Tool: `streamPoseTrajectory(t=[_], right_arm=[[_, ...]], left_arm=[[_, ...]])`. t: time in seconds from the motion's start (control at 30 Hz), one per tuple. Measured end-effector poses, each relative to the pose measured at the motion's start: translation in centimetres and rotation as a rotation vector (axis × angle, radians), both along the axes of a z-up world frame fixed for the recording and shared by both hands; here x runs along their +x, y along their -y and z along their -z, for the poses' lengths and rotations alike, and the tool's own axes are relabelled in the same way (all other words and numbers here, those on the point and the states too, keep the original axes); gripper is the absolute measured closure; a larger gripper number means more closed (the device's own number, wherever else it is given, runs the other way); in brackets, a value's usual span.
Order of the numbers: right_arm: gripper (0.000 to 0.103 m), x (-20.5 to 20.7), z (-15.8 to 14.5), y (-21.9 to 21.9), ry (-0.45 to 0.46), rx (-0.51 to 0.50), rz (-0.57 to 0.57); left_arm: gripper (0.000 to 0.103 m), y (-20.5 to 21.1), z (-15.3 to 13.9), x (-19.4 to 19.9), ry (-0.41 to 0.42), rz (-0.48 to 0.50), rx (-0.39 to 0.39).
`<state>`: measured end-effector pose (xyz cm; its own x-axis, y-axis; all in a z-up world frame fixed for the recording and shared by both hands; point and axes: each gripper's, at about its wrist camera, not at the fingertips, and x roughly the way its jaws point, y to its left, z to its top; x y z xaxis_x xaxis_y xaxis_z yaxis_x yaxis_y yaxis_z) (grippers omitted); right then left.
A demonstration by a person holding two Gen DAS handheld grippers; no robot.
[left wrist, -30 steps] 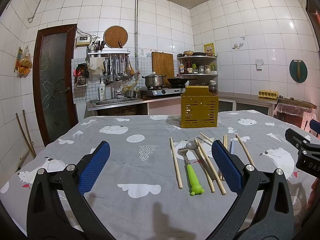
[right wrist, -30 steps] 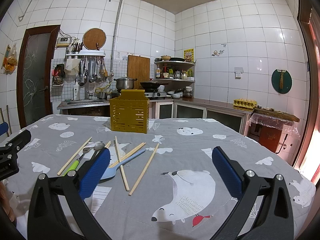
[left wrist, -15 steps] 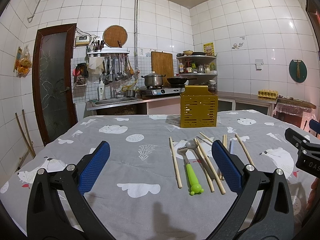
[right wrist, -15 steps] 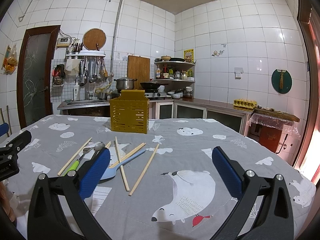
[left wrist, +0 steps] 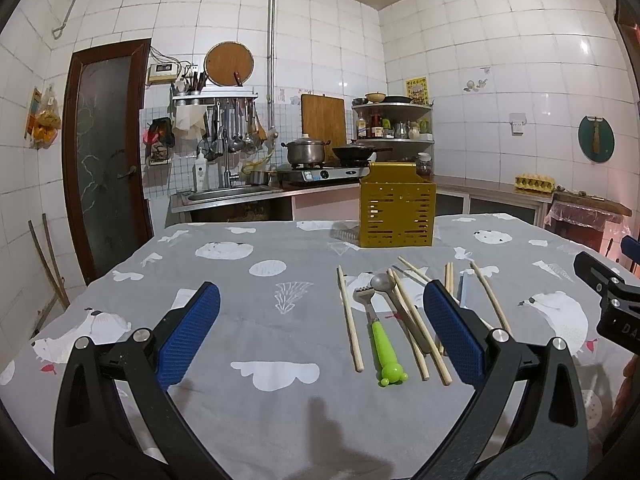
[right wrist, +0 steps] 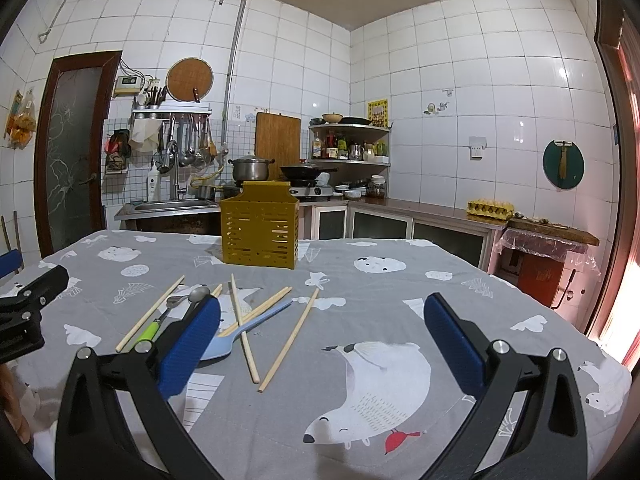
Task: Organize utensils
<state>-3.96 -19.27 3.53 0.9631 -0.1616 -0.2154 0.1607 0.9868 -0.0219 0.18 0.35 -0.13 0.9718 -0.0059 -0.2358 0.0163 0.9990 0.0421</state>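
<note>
Two views covered the scene, and the left wrist view came first: the left gripper (left wrist: 320,330) hung above the table (left wrist: 224,320) with its blue-padded fingers (left wrist: 188,334) spread wide and nothing between them. The utensils lay on the grey animal-print cloth ahead and toward the right finger: a lone chopstick (left wrist: 349,318), then a green-handled fork (left wrist: 380,338) just beside it, then a metal spoon (left wrist: 394,302) crossed by more chopsticks (left wrist: 416,334) whose near ends ran behind the right pad. All of these rested flat, beyond the fingertips and untouched. A yellow slotted utensil holder (left wrist: 396,216) stood upright farther back, well apart from the pile. The other gripper's black frame showed at the right edge. In the right wrist view, the right gripper (right wrist: 322,334) was likewise released, its fingers (right wrist: 452,344) wide apart over the cloth and gripping nothing. Here the utensils sat toward the left finger: a blue spoon (right wrist: 240,334) lay partly hidden behind the left pad, one chopstick crossing over its handle, and another chopstick (right wrist: 290,340) lay inside the span of the fingers, nearer the left one. The green-handled fork (right wrist: 149,330) and metal spoon (right wrist: 198,294) lay left of that pad. The yellow holder (right wrist: 259,236) stood beyond them near the table's far edge.
</note>
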Motion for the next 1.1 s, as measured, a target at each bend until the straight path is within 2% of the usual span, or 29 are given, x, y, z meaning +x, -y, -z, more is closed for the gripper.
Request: streamPoseTrajectory(t=[0.37,0.5,0.57,0.7,0.9,1.1], right_arm=[[0.004,0.8,0.2,-0.3,-0.029,0.005,-0.006],[0.004,1.9,0.4,-0.7,-0.087,-0.004,-0.015],[0.004,2.4,0.4,-0.6,-0.107,0.014,-0.031],[0.004,4.0,-0.3,0.4,-0.117,0.111,-0.063],[0.004,7.5,-1.5,0.5,-0.116,0.105,-0.065],[0.004,13.3,-1.2,1.2,-0.222,0.105,-0.054]], left_arm=[[0.005,-0.1,0.2,1.5,-0.071,0.0,-0.004],[0.005,0.1,0.0,2.1,-0.098,0.009,0.005],[0.005,0.1,-0.6,2.4,-0.1,0.019,0.002],[0.005,-0.3,-2.3,3.6,-0.082,0.029,-0.025],[0.005,-0.3,-4.4,8.1,-0.1,0.034,-0.004],[0.005,-0.7,-5.1,13.7,-0.178,0.051,-0.035]])
